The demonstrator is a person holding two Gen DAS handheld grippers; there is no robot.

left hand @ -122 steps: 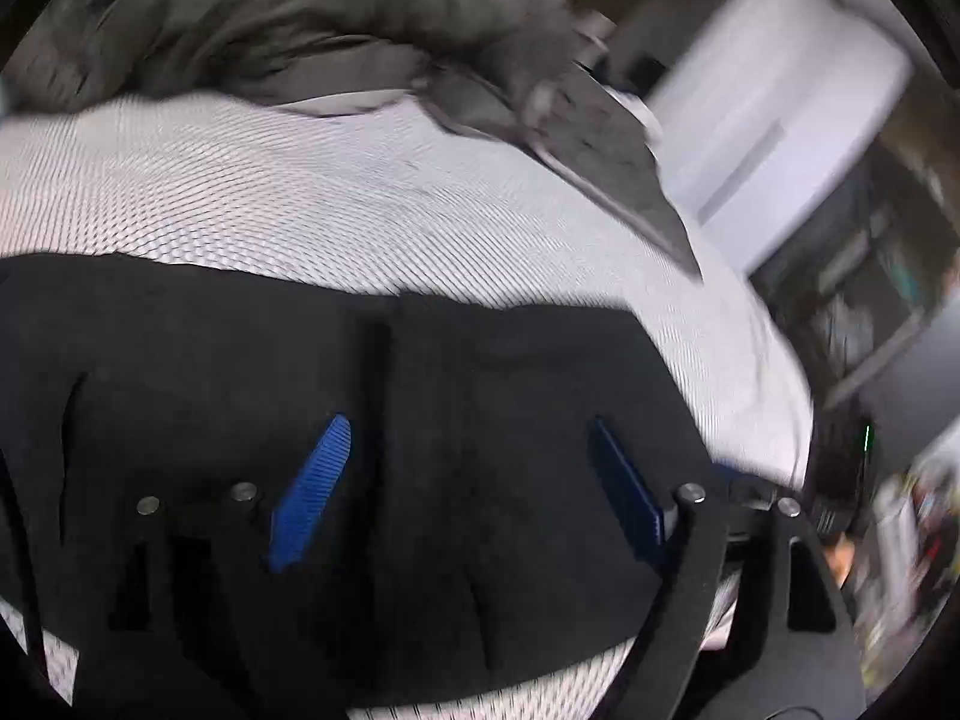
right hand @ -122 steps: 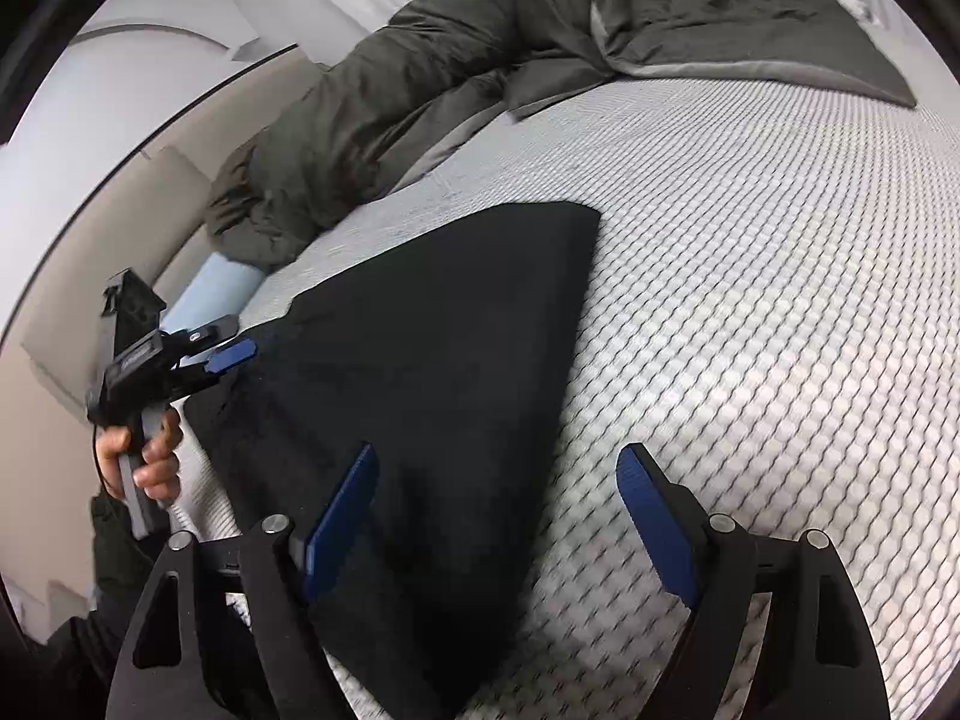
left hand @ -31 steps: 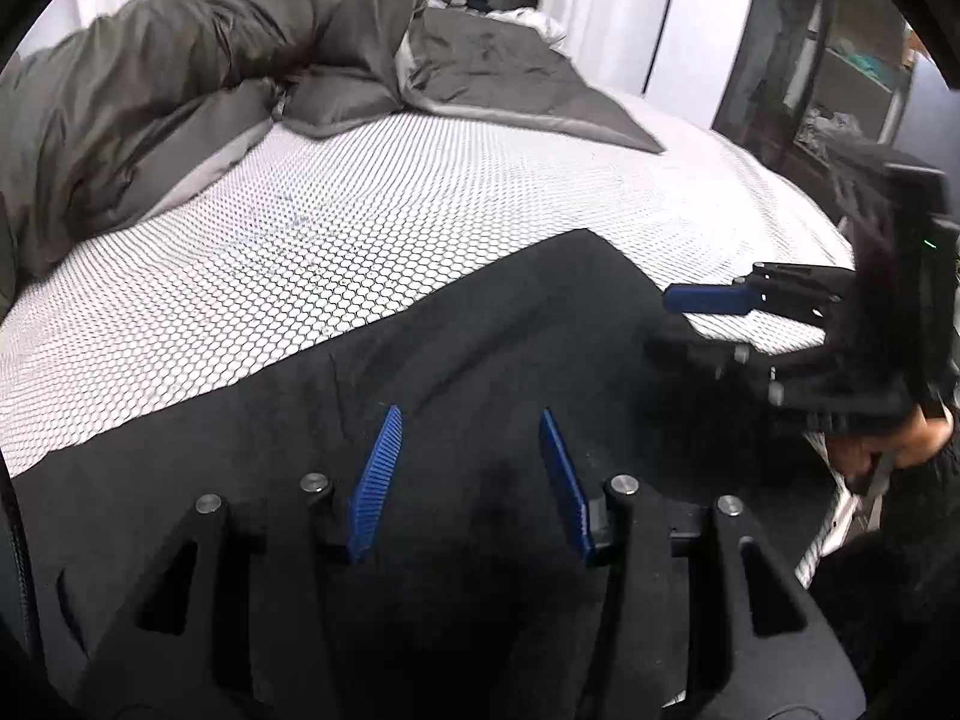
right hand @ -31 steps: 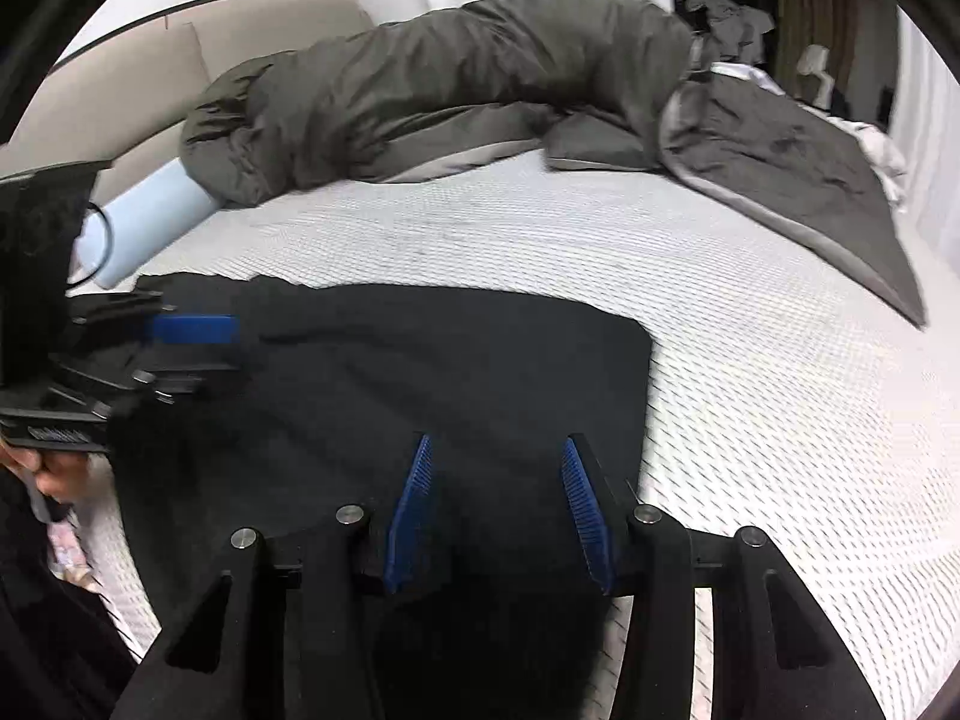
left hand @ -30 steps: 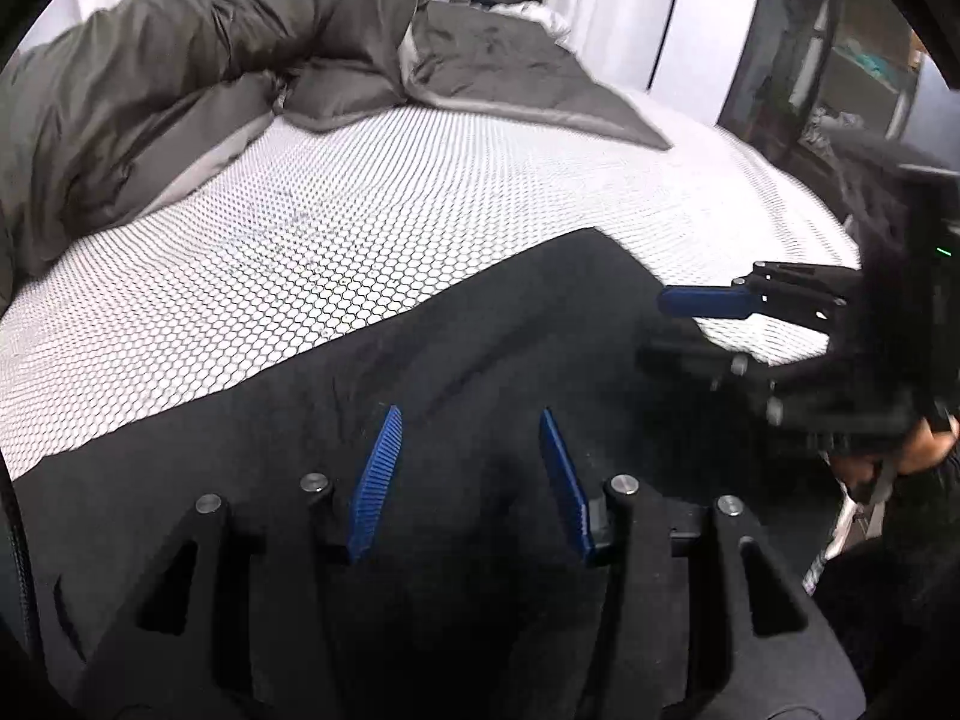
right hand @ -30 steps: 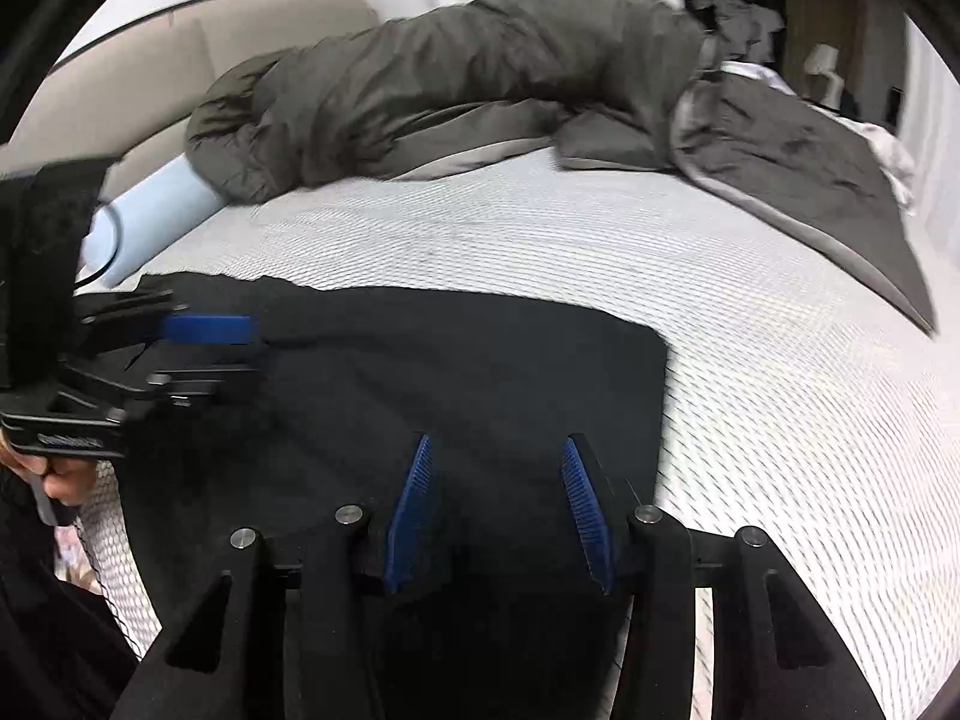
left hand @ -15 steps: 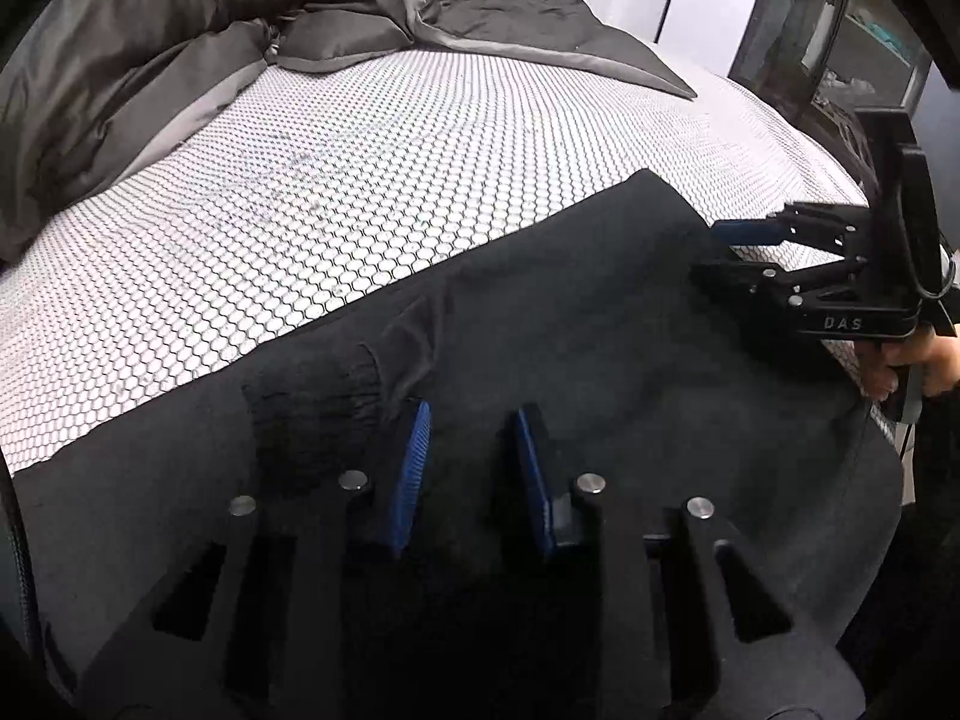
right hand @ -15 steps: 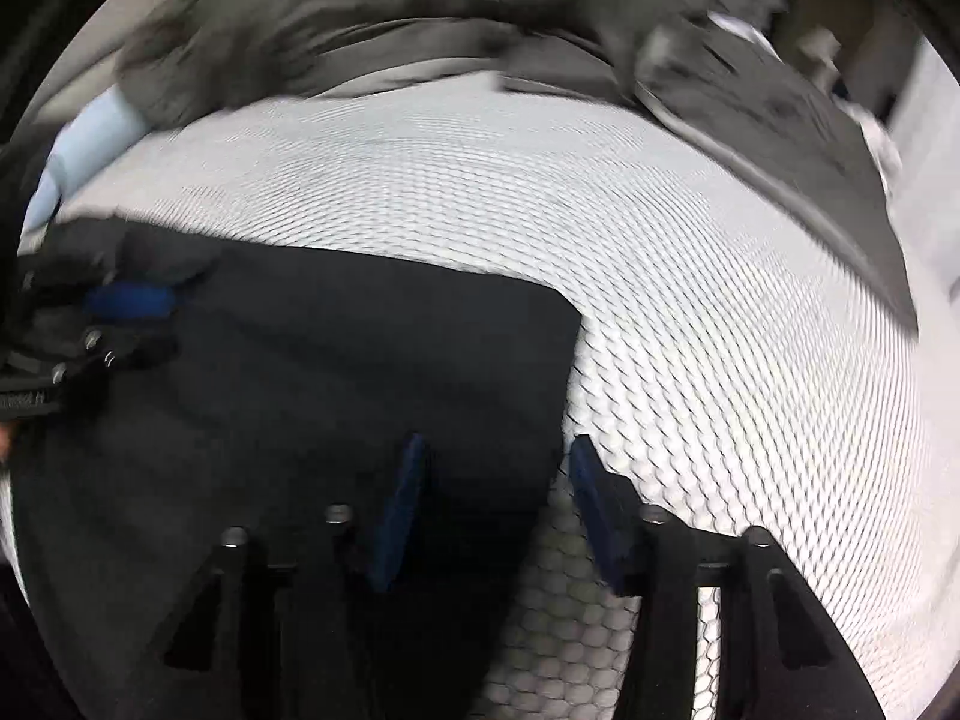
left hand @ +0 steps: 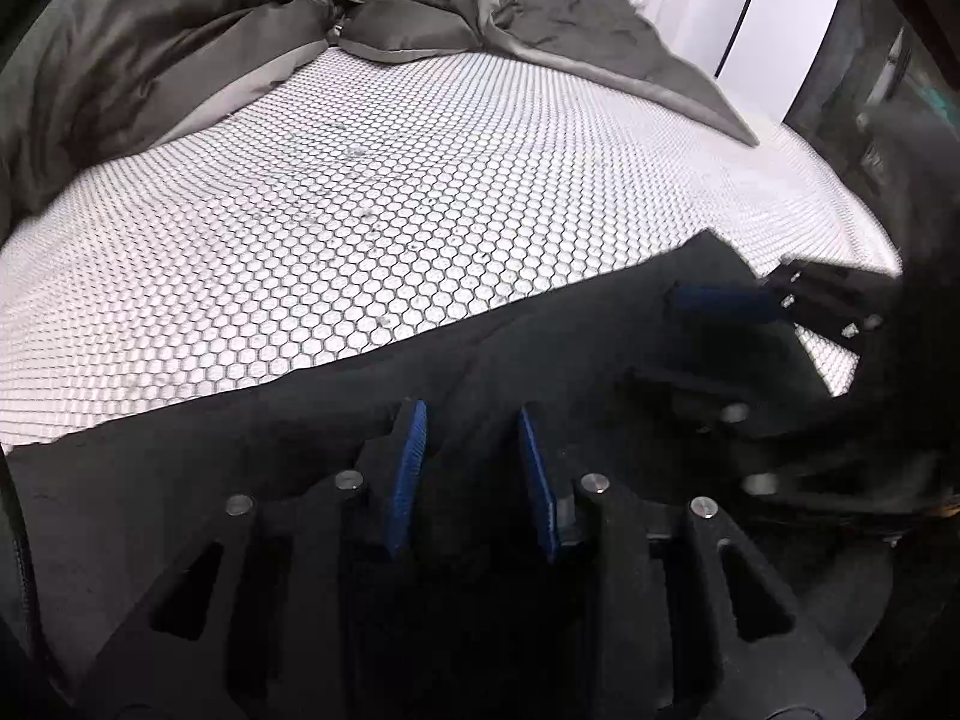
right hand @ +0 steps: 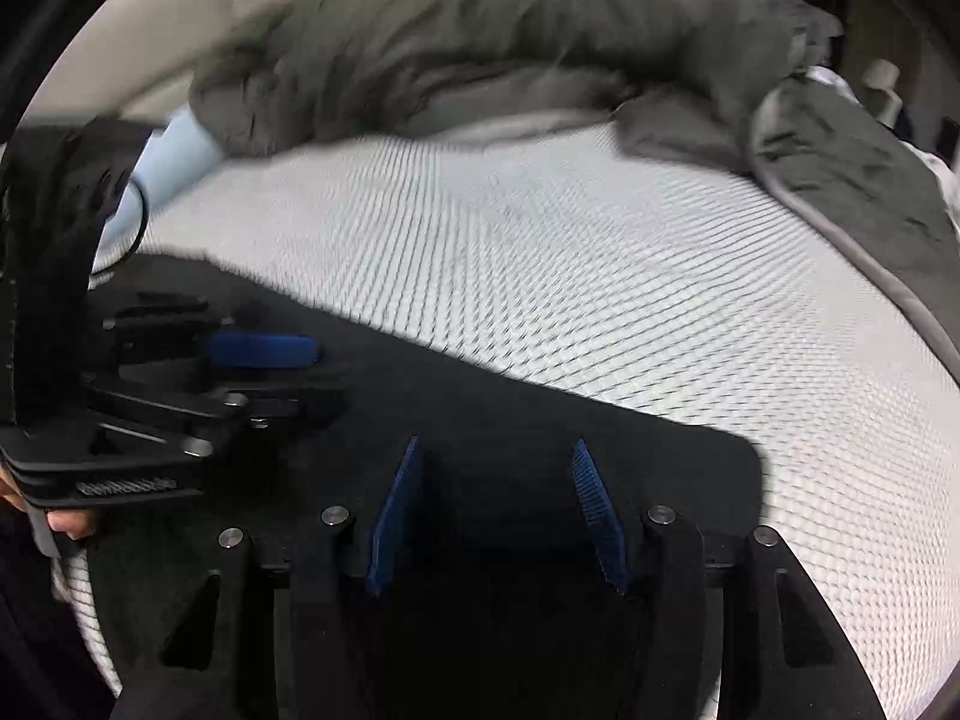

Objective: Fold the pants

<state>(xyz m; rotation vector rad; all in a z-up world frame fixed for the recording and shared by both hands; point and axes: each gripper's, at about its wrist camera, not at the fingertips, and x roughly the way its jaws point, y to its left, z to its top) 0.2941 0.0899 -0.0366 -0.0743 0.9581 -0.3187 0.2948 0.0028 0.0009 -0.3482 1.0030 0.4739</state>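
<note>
The black pants (left hand: 180, 468) lie folded along the near edge of the white honeycomb-patterned mattress (left hand: 372, 210). My left gripper (left hand: 471, 414) sits low on the pants with its blue pads partly closed around a raised fold of the fabric. My right gripper (right hand: 492, 450) rests on the pants (right hand: 540, 420) near their right corner, pads a little apart over black cloth; whether it grips the cloth is unclear. Each gripper shows in the other's view: the right one (left hand: 726, 306) at the far right, the left one (right hand: 264, 354) at the left, held by a hand.
A rumpled grey duvet (left hand: 180, 48) lies across the back of the bed, also in the right wrist view (right hand: 510, 42). A light blue pillow (right hand: 174, 162) lies at the headboard side. White doors (left hand: 774, 30) and shelves stand beyond the bed.
My left gripper's pads have closed in around a fold of the pants and moved toward the pants' far edge. The right gripper has shifted back onto the cloth, closer to the left one.
</note>
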